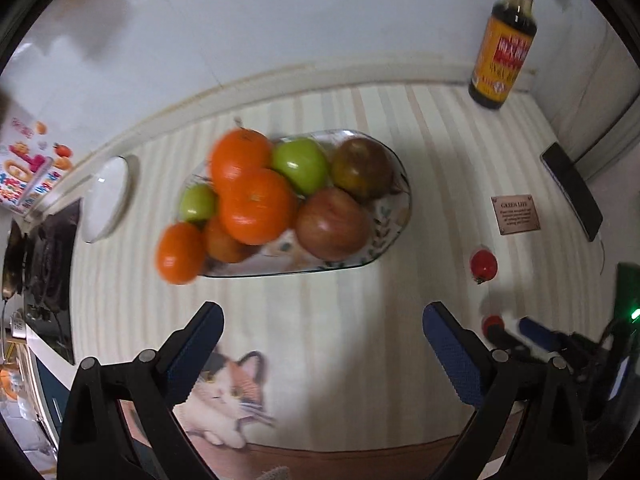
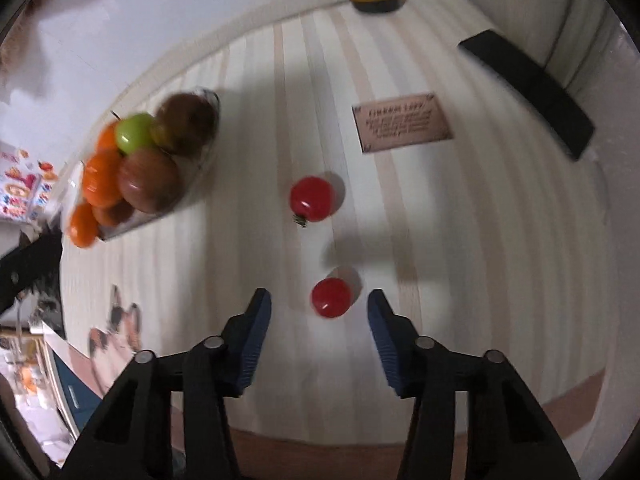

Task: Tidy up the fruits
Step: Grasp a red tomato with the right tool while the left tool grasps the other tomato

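We log: right claw (image 2: 319, 300) spread, near tomato (image 2: 331, 297) between its pads, untouched; second tomato (image 2: 312, 199) at twelve o'clock; fruit plate (image 1: 394, 216) at twelve o'clock of spread left claw (image 1: 323, 312), on table (image 1: 360, 320).

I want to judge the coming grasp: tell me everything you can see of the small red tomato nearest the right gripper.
The nearer tomato is small, round, glossy red with one bright highlight; no stem shows. It lies on the striped tablecloth, loose, casting a soft shadow. It sits between the right gripper's blue-padded fingers, nearer the right-hand one, with a gap on both sides, so nothing but the cloth touches it. A second tomato lies beyond, apart from it.
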A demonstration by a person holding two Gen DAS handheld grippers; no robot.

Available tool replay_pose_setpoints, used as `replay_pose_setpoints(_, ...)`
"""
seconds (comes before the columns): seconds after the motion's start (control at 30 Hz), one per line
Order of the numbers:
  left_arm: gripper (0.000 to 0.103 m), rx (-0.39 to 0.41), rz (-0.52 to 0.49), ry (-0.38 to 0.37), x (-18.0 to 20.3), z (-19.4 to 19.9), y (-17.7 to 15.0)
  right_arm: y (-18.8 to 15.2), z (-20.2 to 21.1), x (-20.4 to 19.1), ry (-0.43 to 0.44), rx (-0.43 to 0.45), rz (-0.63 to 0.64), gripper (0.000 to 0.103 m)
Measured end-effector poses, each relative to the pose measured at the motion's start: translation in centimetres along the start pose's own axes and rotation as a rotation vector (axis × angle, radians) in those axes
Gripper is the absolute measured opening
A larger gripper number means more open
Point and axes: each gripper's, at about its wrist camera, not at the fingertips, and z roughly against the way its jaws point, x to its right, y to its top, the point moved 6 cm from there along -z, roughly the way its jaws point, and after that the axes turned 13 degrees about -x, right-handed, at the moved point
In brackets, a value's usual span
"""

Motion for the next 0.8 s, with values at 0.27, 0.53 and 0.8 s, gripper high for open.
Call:
replay_pose_setpoints(0.27, 0.102, -0.086, -0.072, -0.078, 5.8, -3.3, 2.5, 0.3, -0.8, 2.0, 0.018, 0.017, 0.020, 0.028)
replay_pose_setpoints(0.53, 0.080, -0.175, -0.186, -0.205, 12.7, -7.0, 4.2, 0.7, 1.4, 7.6, 0.006, 0.038, -0.091, 0.028)
replay_pose_setpoints(0.8, 0.037, -0.206, -0.239, -0.207, 15.8, -9.3, 4.3, 0.3, 2.2, 10.3, 0.011, 0.048, -0.150, 0.028)
